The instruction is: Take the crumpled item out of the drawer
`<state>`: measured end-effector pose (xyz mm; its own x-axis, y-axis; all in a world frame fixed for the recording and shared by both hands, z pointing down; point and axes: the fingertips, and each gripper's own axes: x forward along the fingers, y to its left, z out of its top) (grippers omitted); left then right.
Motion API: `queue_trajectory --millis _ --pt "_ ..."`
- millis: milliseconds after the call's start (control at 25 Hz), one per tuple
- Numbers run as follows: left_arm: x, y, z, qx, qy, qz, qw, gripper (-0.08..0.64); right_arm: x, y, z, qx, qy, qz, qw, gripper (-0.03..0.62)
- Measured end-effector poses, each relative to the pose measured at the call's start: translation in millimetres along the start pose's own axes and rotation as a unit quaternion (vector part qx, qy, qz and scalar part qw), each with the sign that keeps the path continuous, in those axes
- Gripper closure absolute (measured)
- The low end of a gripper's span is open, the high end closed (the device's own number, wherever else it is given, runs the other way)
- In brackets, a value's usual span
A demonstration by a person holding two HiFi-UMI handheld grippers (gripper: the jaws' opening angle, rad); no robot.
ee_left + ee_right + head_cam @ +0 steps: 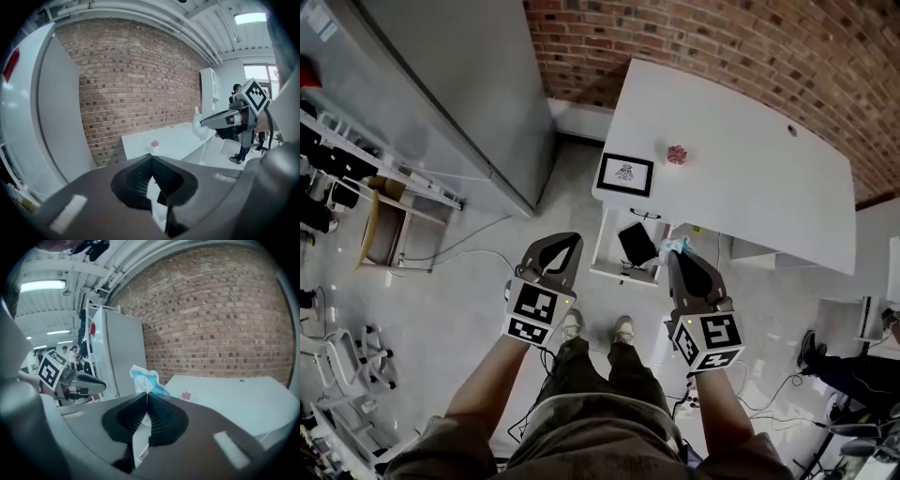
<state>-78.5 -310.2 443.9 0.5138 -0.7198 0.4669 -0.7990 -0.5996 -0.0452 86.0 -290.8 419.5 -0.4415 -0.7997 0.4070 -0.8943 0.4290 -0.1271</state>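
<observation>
The right hand-held gripper (146, 395) pinches the crumpled item (143, 377), partly hidden behind its jaws; the left hand-held gripper (151, 157) is clenched empty.

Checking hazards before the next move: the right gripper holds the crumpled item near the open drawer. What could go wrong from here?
1. The right gripper pinches the crumpled item only at the very tips of its jaws, with most of it sticking out beyond, so it may slip and drop.
2. The drawer stands open just ahead of the person's shoes. A step forward could knock it.
</observation>
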Motion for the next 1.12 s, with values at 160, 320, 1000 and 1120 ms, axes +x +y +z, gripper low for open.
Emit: queue_trajectory --millis 160,320,1000,1120 --pt "-31 -7 42 0.016 -0.041 0.002 0.9990 0.560 -37 21 54 -0.038 -0.054 0.007 0.998 0.560" --pt "-64 -15 82 0.037 -0.085 0.006 0.9957 0.560 -73 37 98 -0.063 -0.101 0.004 0.993 0.558" --pt "-159 -53 172 0.119 -0.187 0.009 0.9750 0.560 -158 84 176 -0.085 -0.216 0.018 0.973 0.557" --pt "-168 -50 178 0.095 -0.202 0.013 0.9747 0.560 -163 85 179 -0.089 -0.222 0.014 0.971 0.557"
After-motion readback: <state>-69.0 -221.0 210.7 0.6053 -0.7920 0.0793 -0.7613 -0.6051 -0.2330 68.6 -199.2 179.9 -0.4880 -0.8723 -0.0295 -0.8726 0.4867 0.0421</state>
